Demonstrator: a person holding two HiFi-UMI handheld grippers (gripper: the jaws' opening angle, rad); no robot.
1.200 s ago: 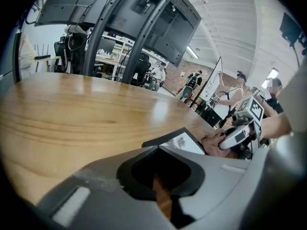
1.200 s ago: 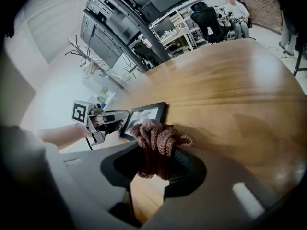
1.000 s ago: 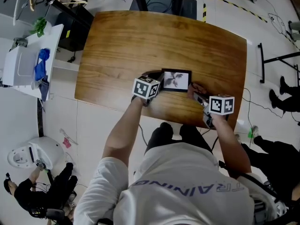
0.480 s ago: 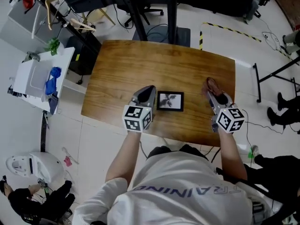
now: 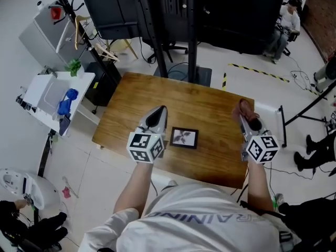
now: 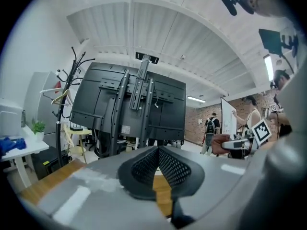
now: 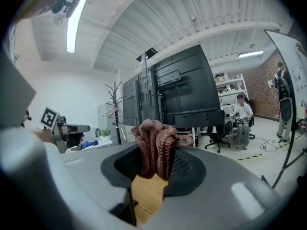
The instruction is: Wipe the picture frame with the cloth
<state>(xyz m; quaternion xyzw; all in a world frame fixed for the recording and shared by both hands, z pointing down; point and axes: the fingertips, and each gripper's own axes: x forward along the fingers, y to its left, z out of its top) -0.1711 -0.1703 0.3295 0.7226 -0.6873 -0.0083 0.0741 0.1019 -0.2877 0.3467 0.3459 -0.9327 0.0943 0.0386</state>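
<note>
Rust-red cloth [image 7: 155, 143] between right gripper [image 7: 152, 163] jaws (picture frame [image 5: 184, 137] apart)

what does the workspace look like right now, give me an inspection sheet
surface: wooden table, bare apart from the frame
job's things: frame lies flat near the table's front edge; cloth bunched in the right gripper
clutter: nothing seen on the table
grippers: left gripper shut and empty, left of the frame; right gripper shut on the cloth, over the table's right end, away from the frame
cables: none on the table; loose cables on the floor behind it and to its right
surroundings: black screen stand behind the table, white side table to the left, seated person far right
</note>
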